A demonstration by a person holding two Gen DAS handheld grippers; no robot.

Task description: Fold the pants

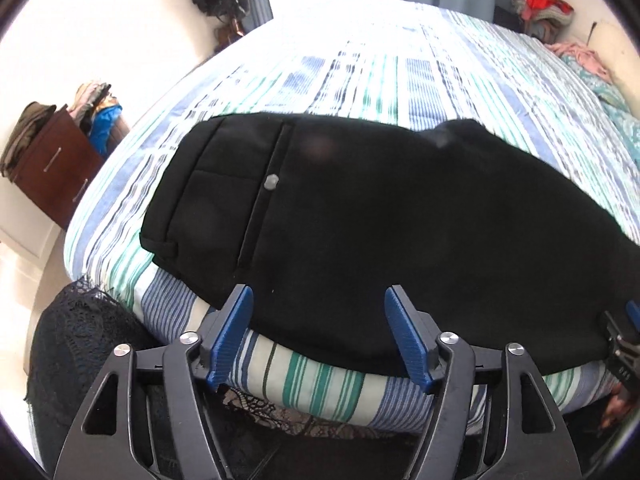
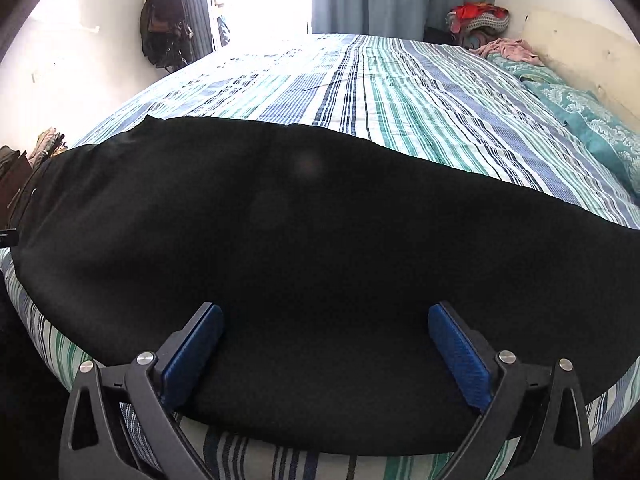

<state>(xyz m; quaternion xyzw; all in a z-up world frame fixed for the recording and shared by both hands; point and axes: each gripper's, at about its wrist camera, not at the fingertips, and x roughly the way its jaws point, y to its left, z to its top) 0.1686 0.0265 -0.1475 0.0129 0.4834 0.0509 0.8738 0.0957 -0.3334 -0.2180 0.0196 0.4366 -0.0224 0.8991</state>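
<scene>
Black pants [image 1: 380,216] lie flat along the near edge of a striped bed [image 1: 380,80]. The waistband, a grey button [image 1: 271,181] and a back pocket are at the left in the left wrist view. My left gripper [image 1: 318,300] is open, its blue pads [image 1: 234,320] over the pants' near edge, holding nothing. In the right wrist view the pants [image 2: 320,240] fill the middle. My right gripper [image 2: 326,320] is open above the leg part near the bed edge. The right gripper's tip also shows at the far right of the left wrist view [image 1: 624,340].
A brown dresser [image 1: 52,160] with clothes on top stands left of the bed. Black lace fabric [image 1: 80,340] hangs at the bed's near left corner. Teal pillows [image 2: 580,120] and heaped clothes [image 2: 480,20] lie at the far right. Curtains and a bright window are behind.
</scene>
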